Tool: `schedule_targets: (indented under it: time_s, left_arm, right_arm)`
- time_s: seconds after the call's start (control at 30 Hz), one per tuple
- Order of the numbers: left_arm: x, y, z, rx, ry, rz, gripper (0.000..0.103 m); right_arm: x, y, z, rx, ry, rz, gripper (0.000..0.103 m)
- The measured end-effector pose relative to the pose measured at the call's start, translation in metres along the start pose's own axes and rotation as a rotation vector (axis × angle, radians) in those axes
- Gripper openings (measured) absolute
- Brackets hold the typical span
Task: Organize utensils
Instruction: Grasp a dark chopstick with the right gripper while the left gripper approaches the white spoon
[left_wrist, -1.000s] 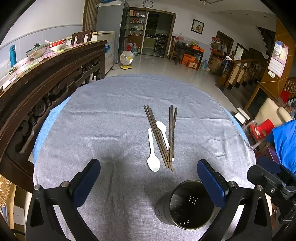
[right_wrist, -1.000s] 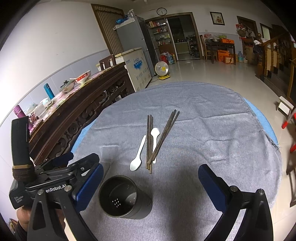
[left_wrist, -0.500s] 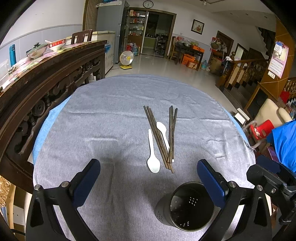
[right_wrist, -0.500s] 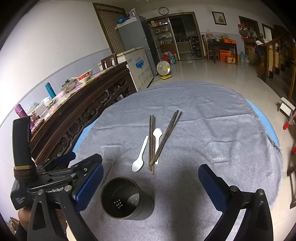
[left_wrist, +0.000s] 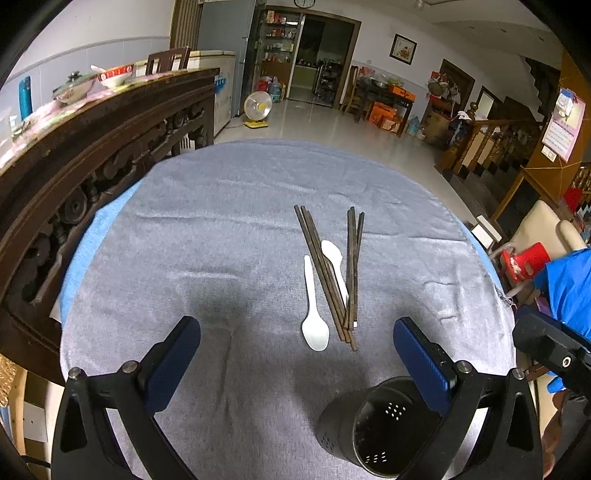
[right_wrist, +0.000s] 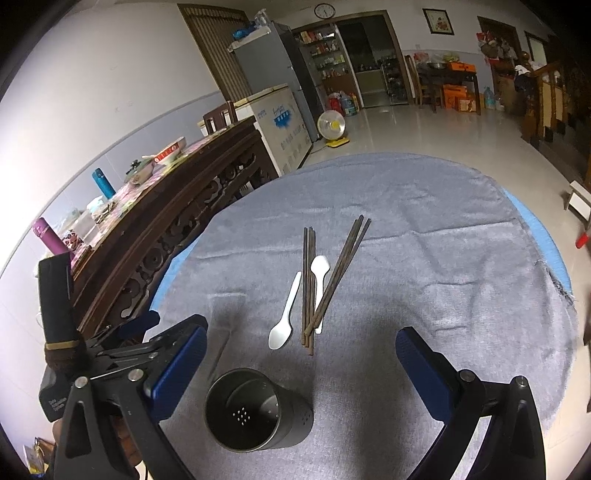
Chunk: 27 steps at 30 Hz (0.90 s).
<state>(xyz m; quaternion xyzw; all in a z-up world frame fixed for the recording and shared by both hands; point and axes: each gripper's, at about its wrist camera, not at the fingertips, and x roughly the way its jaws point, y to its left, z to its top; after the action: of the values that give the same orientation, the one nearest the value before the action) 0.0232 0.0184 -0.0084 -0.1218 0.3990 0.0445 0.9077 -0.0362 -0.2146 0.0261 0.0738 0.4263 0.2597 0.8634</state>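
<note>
Both the left gripper (left_wrist: 295, 354) & right gripper (right_wrist: 301, 354) hung w/ jaws wide apart & empty just short of the black holder (right_wrist: 255, 411), chopsticks (right_wrist: 314, 284) & two white spoons (right_wrist: 286, 310) lying just beyond it, so best pinch one loose spoon by its handle first, approx. mid-length.

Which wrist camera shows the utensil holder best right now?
The right wrist view: the utensil holder sits whole and unobstructed, its perforated bottom visible. In the left wrist view, the left gripper's finger covers part of its rim.

The right hand-held gripper (right_wrist: 301, 356) has eased closer to the table — the holder (right_wrist: 256, 419) sits lower in its view.
</note>
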Motion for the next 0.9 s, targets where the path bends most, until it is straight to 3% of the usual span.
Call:
schedule_targets:
  time_s: [0.13, 0.27, 0.47, 0.67, 0.8, 0.9]
  left_arm:
    - [0.010, 0.014, 0.004, -0.037, 0.023, -0.005, 0.103]
    - [0.031, 0.039, 0.006, -0.095, 0.084, 0.017, 0.103]
    - [0.064, 0.070, 0.001, -0.147, 0.165, 0.067, 0.103]
    - [0.091, 0.080, -0.007, -0.170, 0.236, 0.075, 0.103]
    - [0.102, 0.080, -0.009, -0.175, 0.274, 0.073, 0.103]
    - [0.107, 0.079, -0.008, -0.165, 0.285, 0.068, 0.103]
  right_arm:
    - [0.010, -0.015, 0.009, 0.024, 0.037, 0.008, 0.103]
    - [0.037, -0.038, 0.024, 0.041, 0.138, -0.009, 0.103]
    - [0.118, -0.087, 0.052, 0.179, 0.333, 0.012, 0.102]
    - [0.192, -0.097, 0.076, 0.223, 0.432, -0.002, 0.086]
    - [0.222, -0.089, 0.093, 0.189, 0.436, -0.069, 0.082]
    - [0.241, -0.093, 0.107, 0.195, 0.439, -0.207, 0.069]
